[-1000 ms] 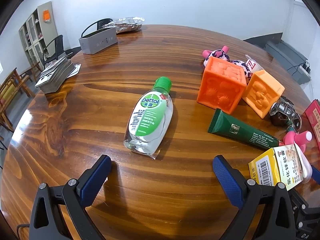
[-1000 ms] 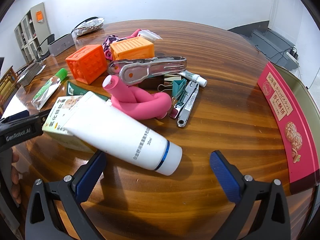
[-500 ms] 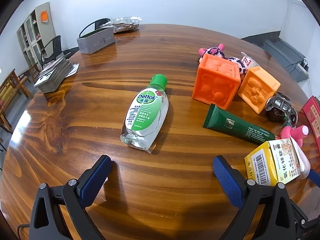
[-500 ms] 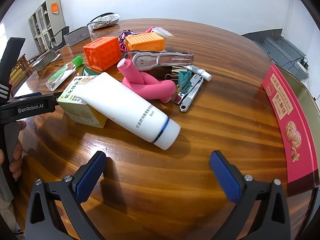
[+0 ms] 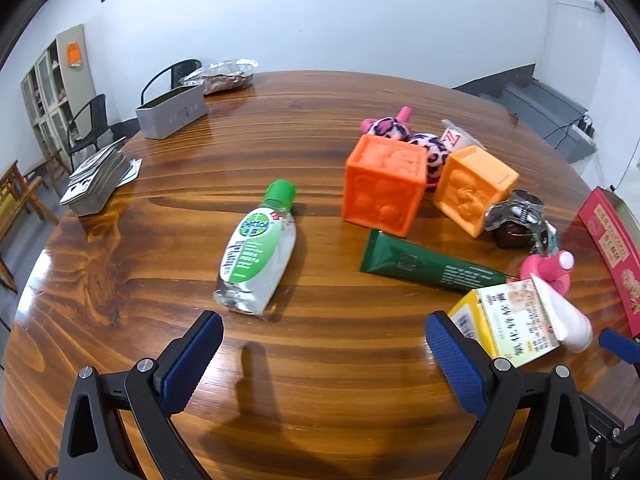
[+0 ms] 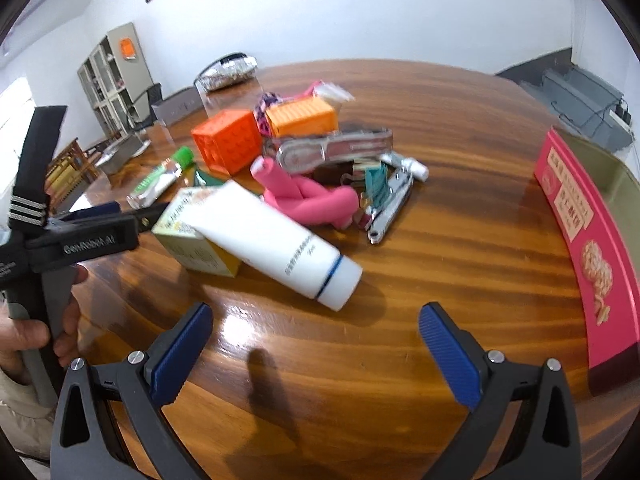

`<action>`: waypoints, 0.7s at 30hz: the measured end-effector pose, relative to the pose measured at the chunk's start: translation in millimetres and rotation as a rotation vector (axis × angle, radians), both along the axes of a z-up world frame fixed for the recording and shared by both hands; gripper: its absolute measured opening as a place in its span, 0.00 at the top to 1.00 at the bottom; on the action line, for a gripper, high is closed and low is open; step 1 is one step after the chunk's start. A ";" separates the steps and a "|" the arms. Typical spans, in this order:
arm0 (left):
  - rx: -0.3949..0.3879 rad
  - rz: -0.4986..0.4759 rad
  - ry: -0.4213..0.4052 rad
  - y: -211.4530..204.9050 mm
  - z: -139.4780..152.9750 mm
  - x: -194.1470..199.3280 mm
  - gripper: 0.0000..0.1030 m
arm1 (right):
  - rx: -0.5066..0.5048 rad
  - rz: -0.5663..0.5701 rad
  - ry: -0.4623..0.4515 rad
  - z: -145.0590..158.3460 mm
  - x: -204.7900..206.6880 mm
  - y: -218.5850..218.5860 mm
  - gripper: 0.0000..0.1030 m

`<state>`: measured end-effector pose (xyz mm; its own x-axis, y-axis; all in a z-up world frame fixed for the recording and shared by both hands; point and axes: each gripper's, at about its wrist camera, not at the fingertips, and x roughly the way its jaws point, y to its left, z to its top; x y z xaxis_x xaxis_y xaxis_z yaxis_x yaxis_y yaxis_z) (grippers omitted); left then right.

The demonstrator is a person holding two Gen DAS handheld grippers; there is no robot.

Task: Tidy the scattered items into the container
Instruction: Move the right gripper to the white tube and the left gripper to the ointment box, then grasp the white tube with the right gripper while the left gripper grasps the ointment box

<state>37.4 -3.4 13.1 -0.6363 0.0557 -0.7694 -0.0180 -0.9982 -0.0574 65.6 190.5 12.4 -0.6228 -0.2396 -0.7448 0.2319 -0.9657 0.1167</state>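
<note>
My left gripper (image 5: 324, 344) is open and empty, just short of a clear Dettol bottle (image 5: 258, 248) with a green cap lying on the table. My right gripper (image 6: 316, 340) is open and empty, just short of a white tube (image 6: 280, 242) that leans on a yellow carton (image 6: 192, 240). Behind lie a pink foam roller (image 6: 308, 200), two orange cubes (image 5: 384, 184) (image 5: 474, 188), a green tube (image 5: 428, 268), metal clippers (image 6: 388, 208) and binder clips. The pink-sided container (image 6: 580, 232) stands at the right; it also shows in the left wrist view (image 5: 612, 240).
A grey box (image 5: 172, 114), a foil packet (image 5: 224, 74) and a stack of cards (image 5: 96, 178) lie at the table's far left. Chairs and a cabinet stand beyond the table edge. The person's hand holds the left gripper's handle (image 6: 36, 240).
Both grippers have drawn back and risen a little, so the items look farther off. The right view has swung, showing more of the left gripper and hand. Both grippers stay open.
</note>
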 end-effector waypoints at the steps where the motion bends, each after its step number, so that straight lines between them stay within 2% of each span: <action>1: 0.003 -0.005 0.000 0.7 -0.1 0.1 0.01 | 0.002 0.011 0.010 1.6 -0.5 -1.1 0.00; 3: 0.009 -0.012 0.001 1.4 -0.5 -0.3 0.01 | 0.011 0.028 0.021 3.3 -3.4 -3.8 0.02; 8: 0.020 -0.020 0.007 4.2 -1.4 0.5 0.01 | 0.022 0.061 0.004 0.8 -14.0 -7.1 0.26; 15: 0.044 -0.034 0.007 1.9 -4.5 1.9 0.01 | 0.024 0.083 -0.015 -3.8 -32.0 -10.3 0.34; 16: 0.050 -0.036 0.004 1.1 -5.3 1.4 0.01 | 0.023 0.090 -0.017 -4.5 -34.2 -11.3 0.38; 19: 0.057 -0.036 0.002 0.1 -6.2 1.5 0.01 | 0.018 0.110 -0.036 -8.6 -38.2 -13.7 0.57; 21: 0.064 -0.035 0.005 -1.5 -6.1 2.1 0.01 | 0.010 0.123 -0.032 -8.5 -34.5 -14.8 0.63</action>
<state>39.6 -4.9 7.0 -0.6369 0.1269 -0.7604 -0.0531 -0.9912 -0.1209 31.1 175.7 3.9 -0.5649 -0.3049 -0.7668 0.3448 -0.9314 0.1163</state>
